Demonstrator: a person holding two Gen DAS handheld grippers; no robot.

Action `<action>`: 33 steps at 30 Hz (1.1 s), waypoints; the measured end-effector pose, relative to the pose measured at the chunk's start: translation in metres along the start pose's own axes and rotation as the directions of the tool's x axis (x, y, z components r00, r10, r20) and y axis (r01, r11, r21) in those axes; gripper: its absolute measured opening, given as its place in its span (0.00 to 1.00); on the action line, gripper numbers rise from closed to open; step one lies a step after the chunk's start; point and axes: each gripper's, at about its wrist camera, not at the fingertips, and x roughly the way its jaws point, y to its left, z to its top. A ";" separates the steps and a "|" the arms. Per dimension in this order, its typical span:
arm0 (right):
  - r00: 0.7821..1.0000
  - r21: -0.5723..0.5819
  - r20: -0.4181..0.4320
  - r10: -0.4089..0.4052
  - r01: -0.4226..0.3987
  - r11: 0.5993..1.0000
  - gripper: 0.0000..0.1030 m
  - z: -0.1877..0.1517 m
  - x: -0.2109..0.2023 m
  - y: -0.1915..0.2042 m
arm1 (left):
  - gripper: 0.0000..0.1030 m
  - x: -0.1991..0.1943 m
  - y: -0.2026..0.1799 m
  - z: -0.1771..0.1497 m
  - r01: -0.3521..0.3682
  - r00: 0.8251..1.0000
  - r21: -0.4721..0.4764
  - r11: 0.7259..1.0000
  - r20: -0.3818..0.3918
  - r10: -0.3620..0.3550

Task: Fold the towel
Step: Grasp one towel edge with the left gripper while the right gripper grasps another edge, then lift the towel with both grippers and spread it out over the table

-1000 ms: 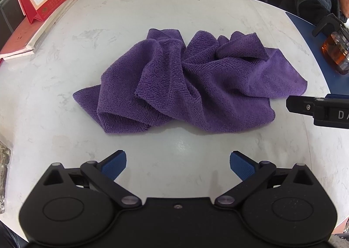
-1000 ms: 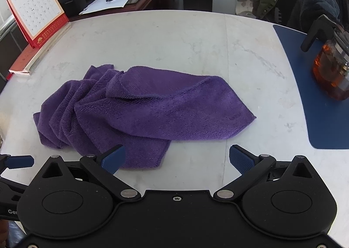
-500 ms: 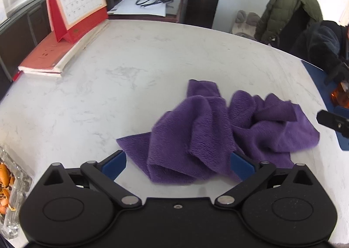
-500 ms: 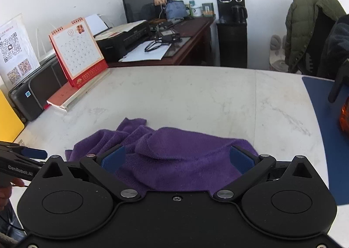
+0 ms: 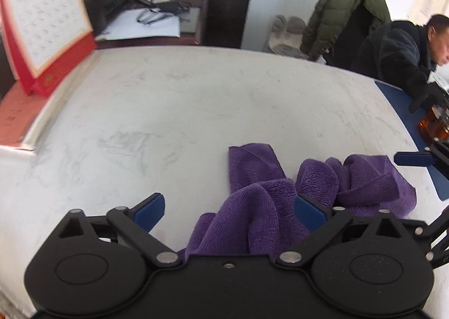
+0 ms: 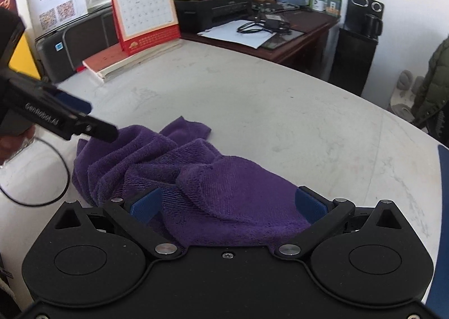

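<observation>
The crumpled purple terry towel (image 6: 196,176) lies bunched on the white marble table (image 5: 196,100), its near folds between the spread fingers of both my left gripper (image 5: 228,211) and my right gripper (image 6: 227,204), neither closed on cloth. If I pinch now, I judge I could catch several layers instead of one edge and drag the heap. A glass teapot of amber liquid (image 5: 433,127) sits on the blue mat (image 5: 404,100), near enough to bump

White marble table (image 6: 280,111) carried crumpled purple towel (image 6: 196,176); beyond towel, far-left, book (image 6: 126,62); right of towel, blue mat (image 5: 407,111).
</observation>
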 end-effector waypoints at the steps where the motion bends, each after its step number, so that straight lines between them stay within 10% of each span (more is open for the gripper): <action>1: 1.000 -0.009 -0.006 0.011 -0.011 1.000 1.00 0.000 0.003 0.001 | 0.81 0.007 0.003 0.002 0.018 1.000 0.005 1.000 -0.024 -0.018; 12: 0.988 -0.030 -0.112 0.104 -0.108 0.994 0.89 0.010 0.045 -0.009 | 0.33 0.047 0.012 0.003 0.134 0.979 0.035 0.990 -0.158 -0.127; 20: 0.983 0.020 -0.127 0.133 -0.131 0.991 0.21 0.009 0.018 -0.017 | 0.09 0.029 0.005 -0.006 0.183 0.973 0.003 0.983 -0.143 -0.180; 33: 0.971 -0.022 0.169 0.168 -0.167 0.986 0.14 0.048 -0.090 -0.044 | 0.07 -0.055 0.026 0.041 0.254 0.947 -0.061 0.965 0.216 -0.236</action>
